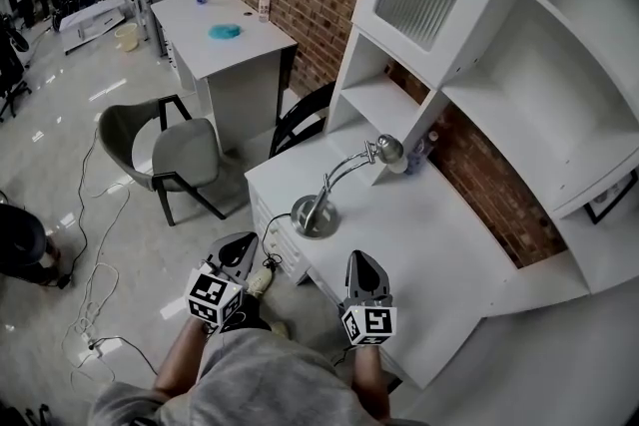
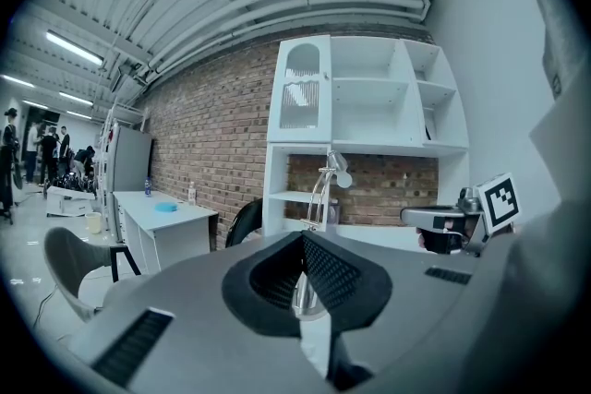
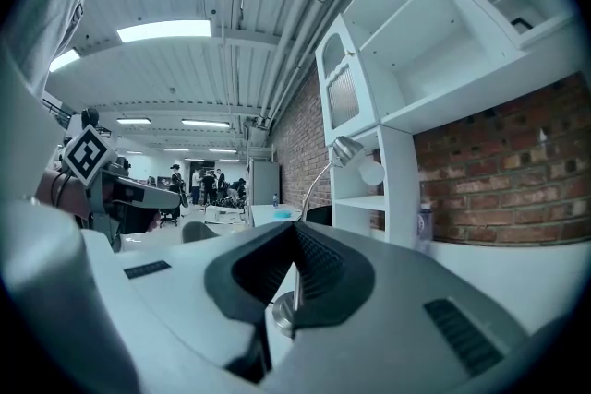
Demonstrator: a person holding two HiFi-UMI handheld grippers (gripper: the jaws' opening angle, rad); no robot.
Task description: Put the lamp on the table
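Observation:
A silver gooseneck lamp (image 1: 316,213) stands upright on the white desk (image 1: 429,244), its round base near the desk's front left corner and its head curving toward the brick wall. My left gripper (image 1: 238,256) and right gripper (image 1: 365,266) hover side by side in front of the desk, close to my body, both shut and holding nothing. The lamp (image 2: 325,187) rises just beyond the closed tips of the left gripper (image 2: 303,241) in the left gripper view. In the right gripper view the lamp (image 3: 338,152) stands past the right gripper (image 3: 295,232), with its base showing low behind the tips.
A white shelf unit (image 1: 469,25) sits on the desk against the brick wall, with a small bottle (image 1: 423,151) beside it. A black chair (image 1: 300,120), a grey chair (image 1: 165,150) and a second white table (image 1: 232,45) stand to the left. Cables (image 1: 95,284) lie on the floor.

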